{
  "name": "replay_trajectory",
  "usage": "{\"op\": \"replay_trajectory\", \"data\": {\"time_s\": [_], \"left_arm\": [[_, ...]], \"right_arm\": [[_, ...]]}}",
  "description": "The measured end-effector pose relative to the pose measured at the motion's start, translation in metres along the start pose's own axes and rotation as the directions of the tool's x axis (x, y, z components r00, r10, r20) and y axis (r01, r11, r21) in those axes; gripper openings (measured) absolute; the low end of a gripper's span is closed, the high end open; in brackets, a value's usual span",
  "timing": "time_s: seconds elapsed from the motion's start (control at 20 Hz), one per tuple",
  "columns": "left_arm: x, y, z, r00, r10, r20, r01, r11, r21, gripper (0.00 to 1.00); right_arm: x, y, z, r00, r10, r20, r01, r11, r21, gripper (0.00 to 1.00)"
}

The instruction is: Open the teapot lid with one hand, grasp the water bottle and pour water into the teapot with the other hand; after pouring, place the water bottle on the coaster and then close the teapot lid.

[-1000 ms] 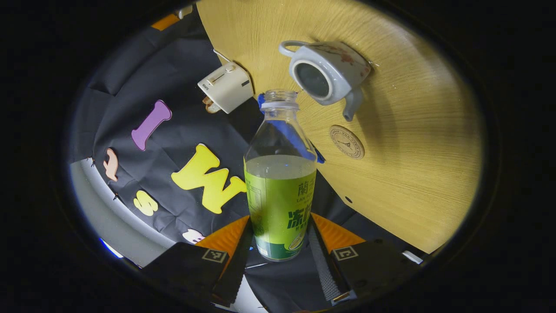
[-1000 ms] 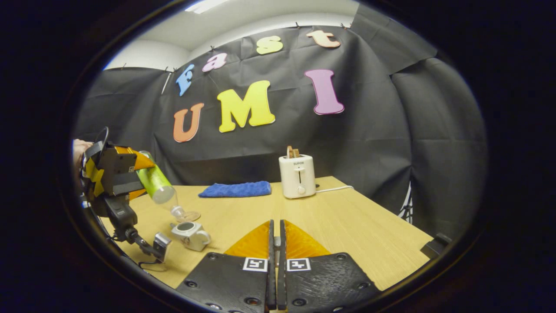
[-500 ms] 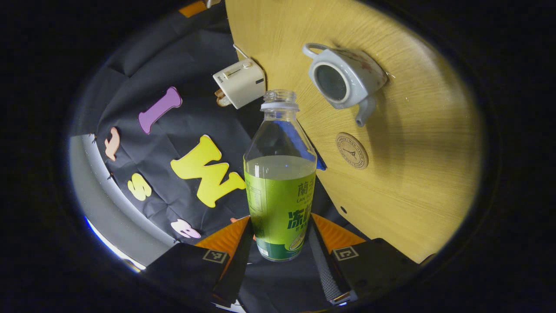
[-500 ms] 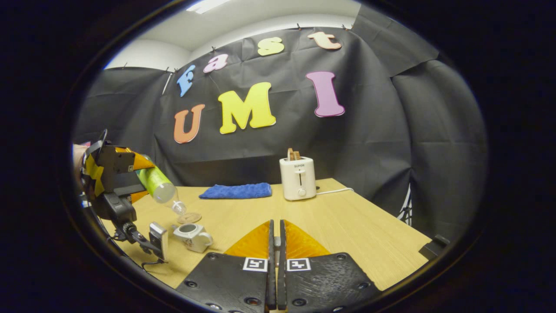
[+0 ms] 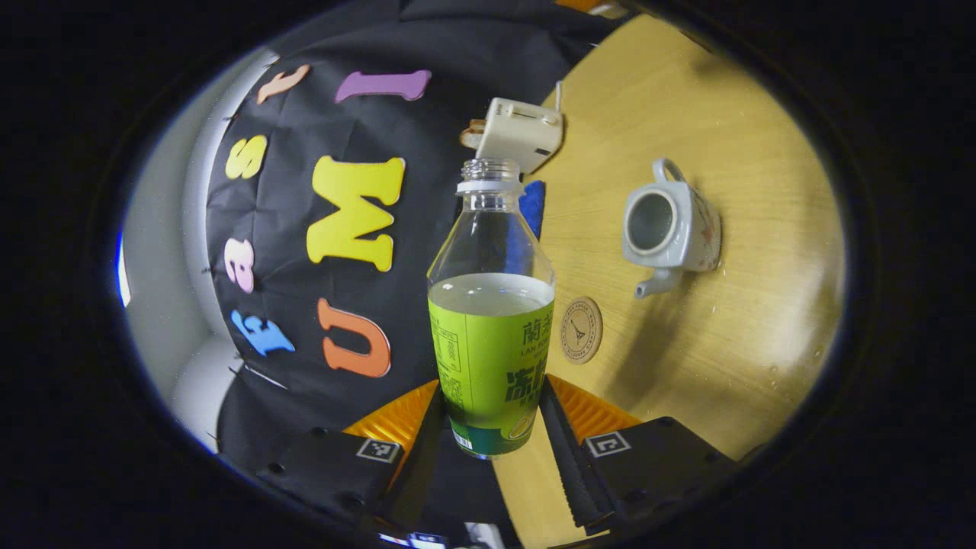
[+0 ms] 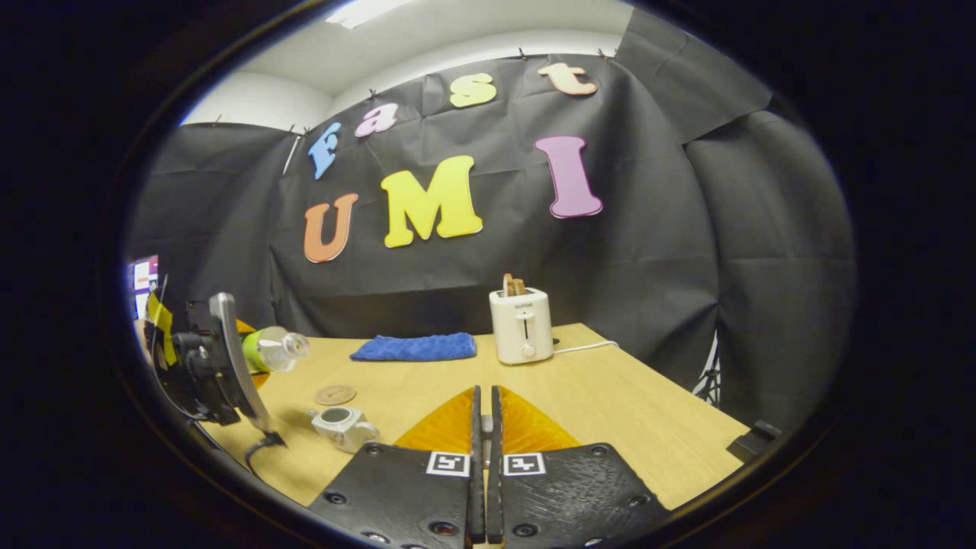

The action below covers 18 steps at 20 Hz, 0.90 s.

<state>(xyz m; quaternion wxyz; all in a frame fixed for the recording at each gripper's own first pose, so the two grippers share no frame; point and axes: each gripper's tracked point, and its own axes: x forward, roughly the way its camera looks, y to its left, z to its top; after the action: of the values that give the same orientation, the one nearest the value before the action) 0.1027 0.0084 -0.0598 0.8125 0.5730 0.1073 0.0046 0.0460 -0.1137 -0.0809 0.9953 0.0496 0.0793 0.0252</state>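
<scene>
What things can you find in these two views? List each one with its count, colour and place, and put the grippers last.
Water bottle: one, clear with green label, uncapped, held between the left gripper's fingers.
Teapot: one, white, lid off, on the table.
Coaster: one, round, brown, beside the teapot's spout.
Cloth: one, blue, at the table's back.
Toaster: one, white, next to the cloth.
Table: one, light wood.
Left gripper: shut on the bottle.
Right gripper: fingers together; what it holds cannot be seen.

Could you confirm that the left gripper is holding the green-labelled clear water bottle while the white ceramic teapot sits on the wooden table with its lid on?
Not quite: the white ceramic teapot has its lid off, as the left gripper view shows. The left gripper does hold the green-labelled clear water bottle, and the teapot sits on the wooden table.
</scene>
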Motion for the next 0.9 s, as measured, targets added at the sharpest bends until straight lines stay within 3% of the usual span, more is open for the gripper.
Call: {"op": "replay_trajectory", "data": {"time_s": [0.1,0.2,0.25,0.4,0.75,0.9], "left_arm": [[-0.003,-0.005,-0.009,1.000,-0.022,0.002,0.022,0.983,-0.182,0.73],[-0.006,-0.011,-0.017,0.999,-0.039,0.002,0.037,0.933,-0.358,0.68],[-0.006,-0.014,-0.020,0.999,-0.045,0.008,0.044,0.894,-0.446,0.73],[0.000,-0.018,-0.013,0.995,-0.082,0.050,0.094,0.747,-0.658,0.73],[0.037,0.017,0.013,0.989,-0.012,0.149,0.135,0.500,-0.855,0.74],[0.051,0.022,0.024,0.983,-0.003,0.183,0.167,0.422,-0.891,0.74]], "right_arm": [[-0.001,0.002,0.004,1.000,-0.002,0.004,0.002,1.000,-0.010,0.01],[-0.002,0.003,0.007,1.000,-0.004,0.008,0.005,1.000,-0.018,0.01],[-0.002,0.006,0.008,1.000,-0.004,0.007,0.004,1.000,-0.020,0.01],[-0.002,0.015,0.011,1.000,0.001,0.006,-0.001,1.000,-0.030,0.01],[0.000,0.027,0.015,1.000,-0.001,0.014,0.002,0.998,-0.059,0.01],[0.005,0.027,0.011,1.000,-0.009,0.002,0.009,0.998,-0.058,0.01]]}}
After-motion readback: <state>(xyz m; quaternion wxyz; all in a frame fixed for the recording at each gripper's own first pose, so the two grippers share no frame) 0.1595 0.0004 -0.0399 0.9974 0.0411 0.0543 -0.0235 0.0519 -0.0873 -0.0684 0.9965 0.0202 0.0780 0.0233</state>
